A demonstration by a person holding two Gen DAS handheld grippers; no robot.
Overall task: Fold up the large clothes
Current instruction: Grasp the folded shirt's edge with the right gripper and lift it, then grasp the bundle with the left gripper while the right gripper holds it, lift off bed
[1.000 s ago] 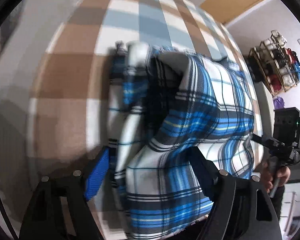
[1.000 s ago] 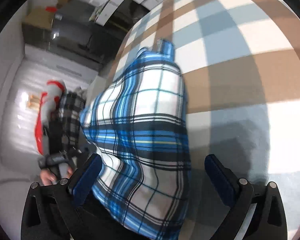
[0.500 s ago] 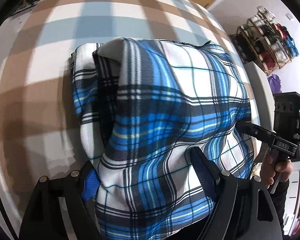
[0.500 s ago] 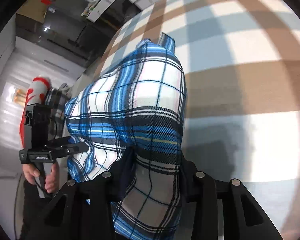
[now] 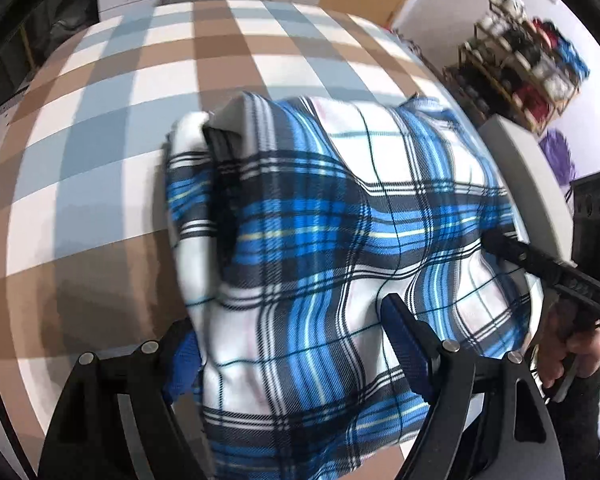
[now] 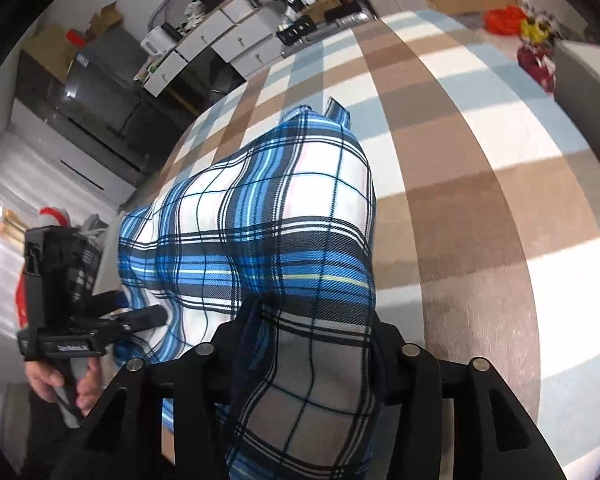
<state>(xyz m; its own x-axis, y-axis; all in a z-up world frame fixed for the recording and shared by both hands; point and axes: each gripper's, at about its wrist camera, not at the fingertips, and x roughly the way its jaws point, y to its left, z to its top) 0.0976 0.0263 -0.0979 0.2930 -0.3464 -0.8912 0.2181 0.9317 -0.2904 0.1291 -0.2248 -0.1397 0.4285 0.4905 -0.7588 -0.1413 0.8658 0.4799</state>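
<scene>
Plainly, a blue, white and black plaid flannel garment is seen bunched on a bed covered by a large brown, pale-blue and white checked sheet; its near end is lifted toward both cameras while its far end lies on the sheet.

A thick bundle of the plaid cloth is gripped between the blue-padded black fingers of the left gripper, whose jaws are held wide apart by the bulk of fabric. In the right wrist view, a narrower fold of the same garment is pinched between the fingers of the right gripper; its jaws are opening slightly, yet cloth is still pressed between the pads.

Each gripper is visible from the other's camera: the right gripper is seen at the right edge of the left view, held by a hand, and the left gripper at the lower left of the right view, held by a hand.

A wooden shoe rack and white drawers are seen beyond the bed.
</scene>
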